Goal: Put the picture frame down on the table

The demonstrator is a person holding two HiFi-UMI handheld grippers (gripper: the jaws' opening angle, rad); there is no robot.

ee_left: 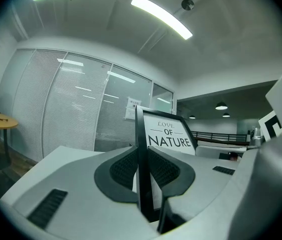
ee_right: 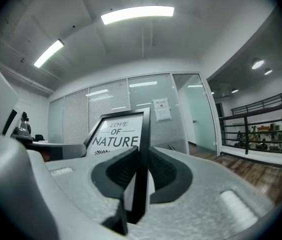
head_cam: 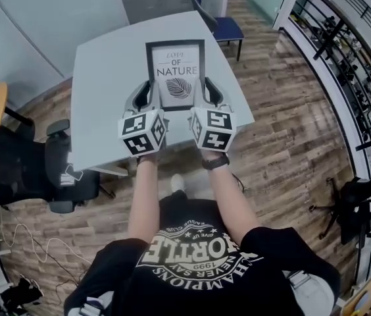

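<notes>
A black picture frame (head_cam: 175, 73) with a white print reading "LOVE OF NATURE" is held over the grey table (head_cam: 106, 84). My left gripper (head_cam: 147, 99) is shut on the frame's left edge, and my right gripper (head_cam: 206, 96) is shut on its right edge. In the left gripper view the frame (ee_left: 167, 134) stands edge-on between the padded jaws of the left gripper (ee_left: 143, 171). The right gripper view shows the frame (ee_right: 117, 131) clamped the same way in the right gripper (ee_right: 141, 171). I cannot tell whether the frame touches the tabletop.
A blue chair (head_cam: 225, 25) stands at the table's far side. A black office chair (head_cam: 34, 170) sits at the near left corner. A railing with shelves (head_cam: 343, 51) runs along the right. Wood floor surrounds the table.
</notes>
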